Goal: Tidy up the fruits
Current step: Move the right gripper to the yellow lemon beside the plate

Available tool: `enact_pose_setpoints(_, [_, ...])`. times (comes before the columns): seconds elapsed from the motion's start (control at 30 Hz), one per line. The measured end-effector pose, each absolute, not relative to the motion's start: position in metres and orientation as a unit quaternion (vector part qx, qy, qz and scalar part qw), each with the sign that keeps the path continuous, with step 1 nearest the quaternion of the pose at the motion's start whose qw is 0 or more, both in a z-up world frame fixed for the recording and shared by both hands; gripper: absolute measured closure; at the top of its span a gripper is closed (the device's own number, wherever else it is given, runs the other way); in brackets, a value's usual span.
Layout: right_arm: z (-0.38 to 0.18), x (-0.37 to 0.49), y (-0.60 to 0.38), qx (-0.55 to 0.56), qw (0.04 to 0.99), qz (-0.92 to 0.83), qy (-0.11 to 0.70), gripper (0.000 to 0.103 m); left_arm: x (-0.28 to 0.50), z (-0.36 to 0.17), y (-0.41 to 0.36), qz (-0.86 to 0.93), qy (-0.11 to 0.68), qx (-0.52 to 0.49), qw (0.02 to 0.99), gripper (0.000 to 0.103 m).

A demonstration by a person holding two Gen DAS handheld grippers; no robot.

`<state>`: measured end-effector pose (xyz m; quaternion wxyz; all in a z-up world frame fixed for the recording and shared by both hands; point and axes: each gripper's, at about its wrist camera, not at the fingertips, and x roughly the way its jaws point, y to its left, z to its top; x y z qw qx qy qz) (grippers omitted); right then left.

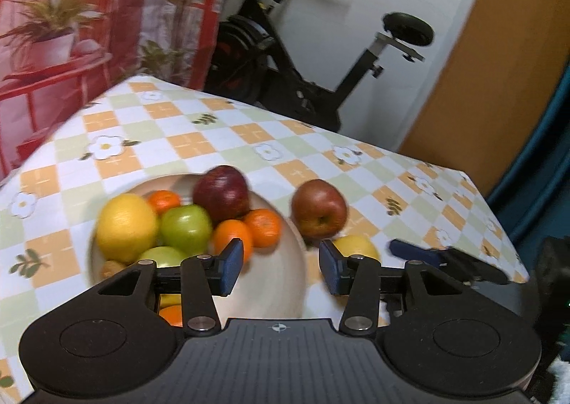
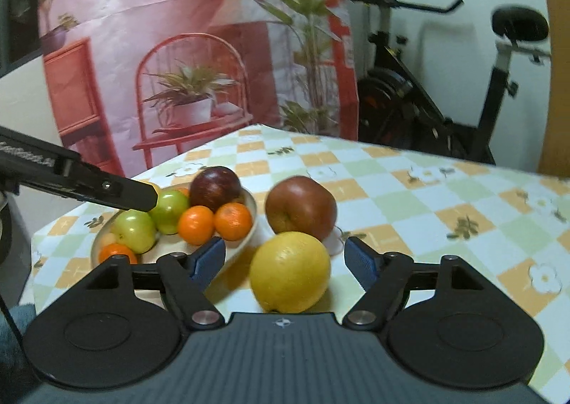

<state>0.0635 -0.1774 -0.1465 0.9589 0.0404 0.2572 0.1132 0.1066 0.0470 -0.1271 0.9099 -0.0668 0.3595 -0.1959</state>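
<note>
on the table: a checked cloth in orange, green and white with flower prints covers it; a pale plate holds the fruit.
room: a red printed backdrop and an exercise bike stand behind.
plate: dark apple, green apples, oranges and a yellow fruit are piled in it.
off the plate: red apple and yellow citrus lie just beside it, touching each other.
right gripper: jaws spread, citrus between them, pads not pressing.
left gripper: jaws parted over the plate's rim, pinching nothing.
views: only the left view shows the whole pile; the right shows the citrus in full.
</note>
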Motion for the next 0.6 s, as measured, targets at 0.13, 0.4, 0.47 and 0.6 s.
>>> enact_pose_setpoints(0.13, [-0.153,0.069,-0.183,0.055,0.954,0.111,0.273,0.026,0.112,-0.129,0.030,-0.223,0.371,-0.061,0.899,0.053])
enact_pose_setpoints(0.4, [-0.159,0.069,-0.188,0.063,0.952,0.112,0.278,0.031,0.128,-0.138,-0.005,-0.250,0.390,-0.031,0.886,0.053])
enact_pose_setpoints(0.47, [-0.160,0.069,-0.187,0.064,0.950,0.116,0.282,0.036,0.133,-0.143,-0.011,-0.254,0.399,-0.027,0.881,0.053])
enact_pose_setpoints(0.6, [-0.162,0.070,-0.184,0.058,0.948,0.125,0.288,0.043,0.140,-0.151,-0.019,-0.254,0.417,-0.023,0.872,0.053])
